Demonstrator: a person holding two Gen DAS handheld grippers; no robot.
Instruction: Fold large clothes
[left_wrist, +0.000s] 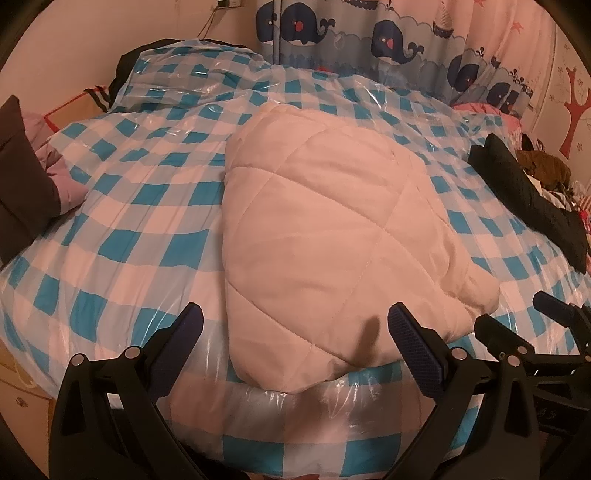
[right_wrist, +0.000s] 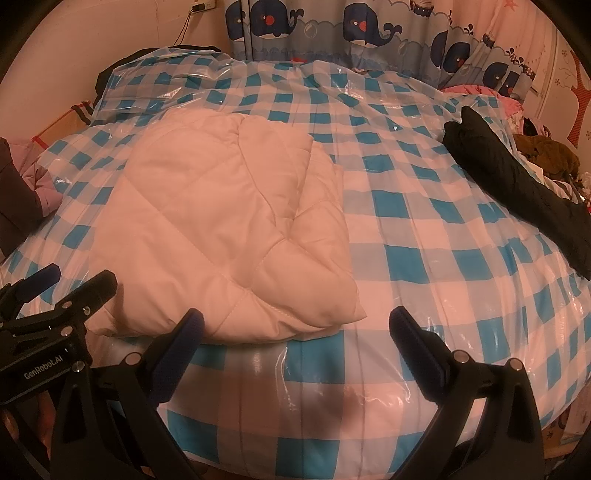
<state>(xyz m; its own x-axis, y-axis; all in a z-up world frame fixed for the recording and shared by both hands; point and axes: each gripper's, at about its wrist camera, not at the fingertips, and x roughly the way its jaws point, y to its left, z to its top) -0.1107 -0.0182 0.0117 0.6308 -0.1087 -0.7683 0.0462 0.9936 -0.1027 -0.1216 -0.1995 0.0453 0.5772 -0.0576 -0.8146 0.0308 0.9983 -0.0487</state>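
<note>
Left tongs (left_wrist: 295, 325) are released, fingers spread wide and grasping nothing, hovering at the near edge of the bed (left_wrist: 147, 236). Right tongs (right_wrist: 295, 332) are likewise released and empty, just beside the left pair. Folded quilted white garment (left_wrist: 332, 229) lies flat on the blue-checked plastic cover (right_wrist: 424, 229), near the front edge. Black garment (right_wrist: 517, 184) lies well apart, farther right. Whale-print curtain (right_wrist: 332, 33) hangs behind.
</note>
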